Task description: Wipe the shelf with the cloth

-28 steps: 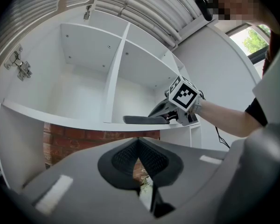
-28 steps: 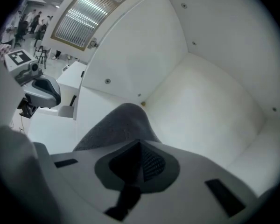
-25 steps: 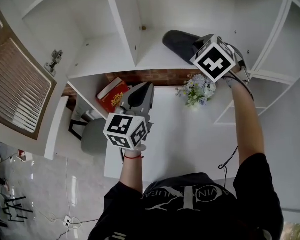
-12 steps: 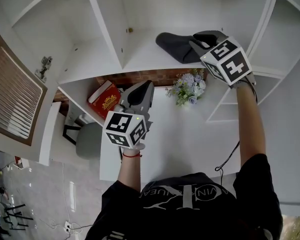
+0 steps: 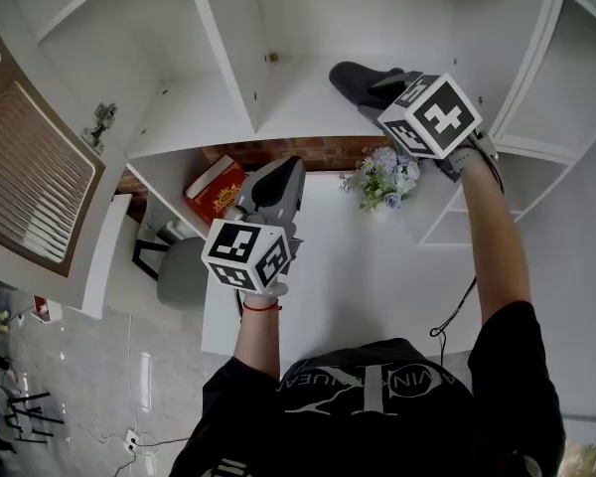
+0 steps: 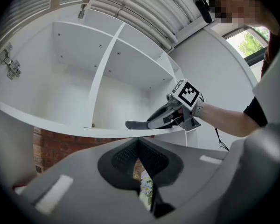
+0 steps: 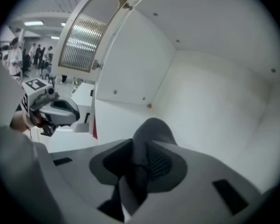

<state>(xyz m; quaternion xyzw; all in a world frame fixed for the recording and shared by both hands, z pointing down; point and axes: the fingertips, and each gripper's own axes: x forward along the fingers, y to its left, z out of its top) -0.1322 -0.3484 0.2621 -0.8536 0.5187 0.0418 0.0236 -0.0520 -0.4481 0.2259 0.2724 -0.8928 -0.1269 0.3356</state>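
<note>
Two tools: the right tool (image 5: 385,85) has just been opening around the cloth (image 5: 350,76) on the shelf (image 5: 298,117), apparently letting go; the left tool (image 5: 286,177) hangs aside, clenched, empty.

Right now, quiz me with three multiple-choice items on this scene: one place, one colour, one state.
1. The flowers stand: A on the chair; B on the white desk; C on the floor.
2. The cloth is: A red; B white; C dark grey.
3. The right gripper has its jaws: A apart, cloth between them; B shut, empty; C on the flowers.
Key: 1 B, white desktop lies under them. 2 C, dark grey against the white shelf. 3 A, the jaws have just been opening, cloth standing between them.
</note>
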